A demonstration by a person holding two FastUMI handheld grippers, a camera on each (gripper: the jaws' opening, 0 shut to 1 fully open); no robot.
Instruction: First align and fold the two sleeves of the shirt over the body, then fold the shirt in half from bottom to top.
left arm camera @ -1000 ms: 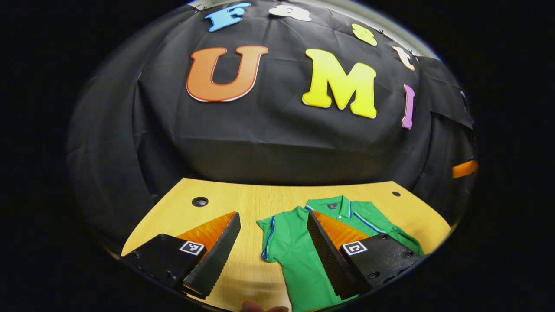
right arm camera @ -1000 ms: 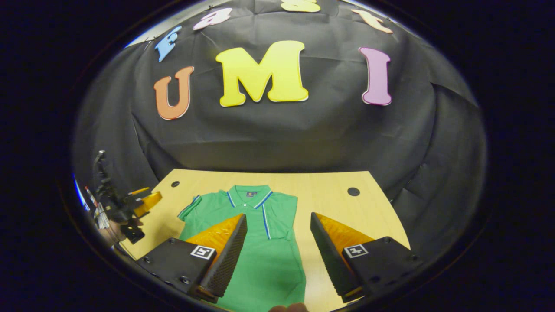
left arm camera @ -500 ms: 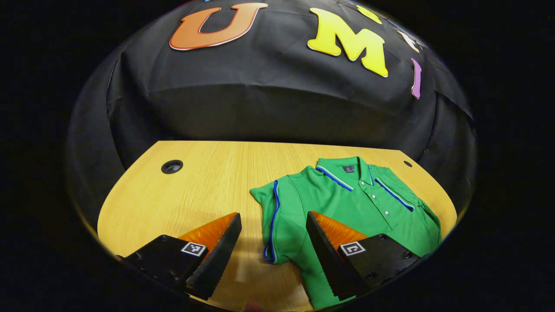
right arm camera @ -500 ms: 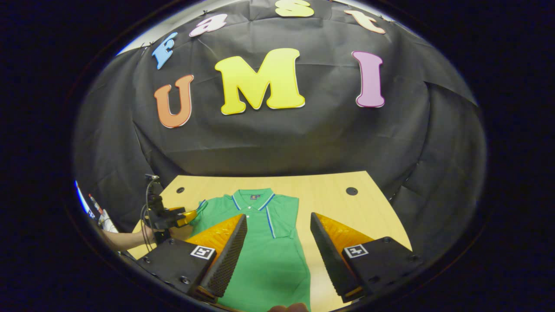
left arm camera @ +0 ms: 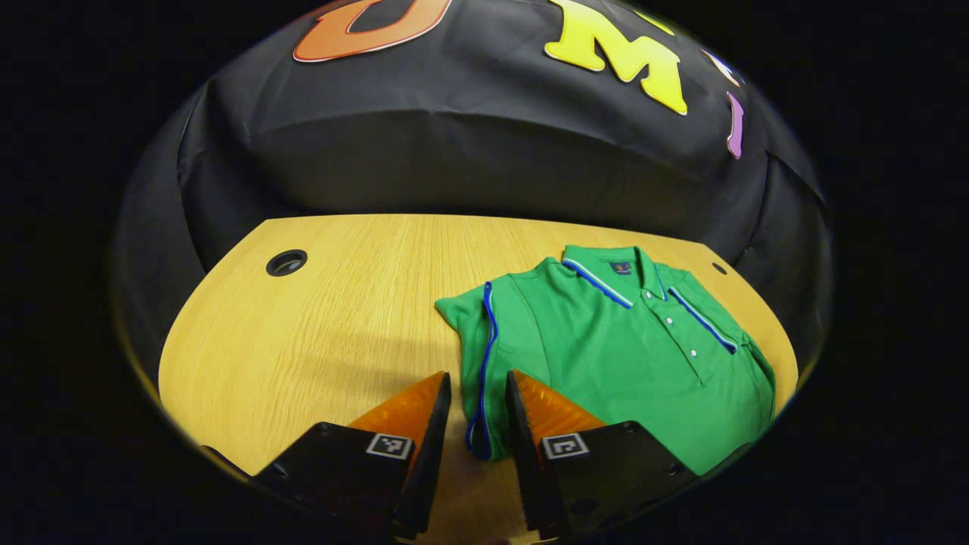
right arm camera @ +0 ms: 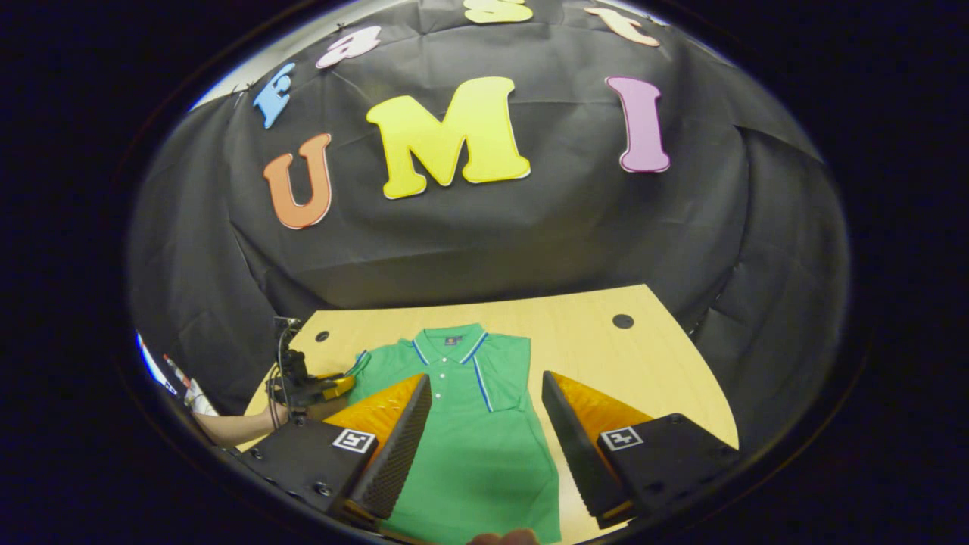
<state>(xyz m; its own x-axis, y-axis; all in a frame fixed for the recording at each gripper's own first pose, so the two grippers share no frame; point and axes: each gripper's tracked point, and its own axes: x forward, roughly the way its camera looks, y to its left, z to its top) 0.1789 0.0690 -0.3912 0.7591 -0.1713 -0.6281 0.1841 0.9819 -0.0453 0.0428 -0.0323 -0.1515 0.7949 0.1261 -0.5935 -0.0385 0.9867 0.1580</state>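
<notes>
Your left claw [left arm camera: 477, 424] sits low over the counter [left arm camera: 318, 318] with its fingers drawn in to a narrow gap, one on each side of the blue-piped cuff of the polo shirt's left sleeve [left arm camera: 484, 356]. Whether both fingers actually press the cloth cannot be told from the left gripper view; the sleeve hem lies in the gap between them, close to the right-hand finger. In the right gripper view you can see that same claw farther off [right arm camera: 333, 384], held by a hand [right arm camera: 281, 412] at the edge of the shirt.

Your right claw [right arm camera: 481, 435] hangs above the shirt with its fingers spread wide and nothing between them but the green cloth beneath.

The green polo shirt [left arm camera: 628, 356] lies face up and flat on the wooden counter, collar [left arm camera: 613, 266] toward the booth wall, button placket showing, its hem toward you. In the right gripper view the shirt [right arm camera: 469, 431] runs from the collar down between the claw's fingers, and its right sleeve [right arm camera: 509, 371] looks already folded over the body, with a straight edge along that side. The left sleeve is spread out to the side on the bare wood.

Two round cable holes [left arm camera: 286, 263] are set in the counter's far corners.
</notes>
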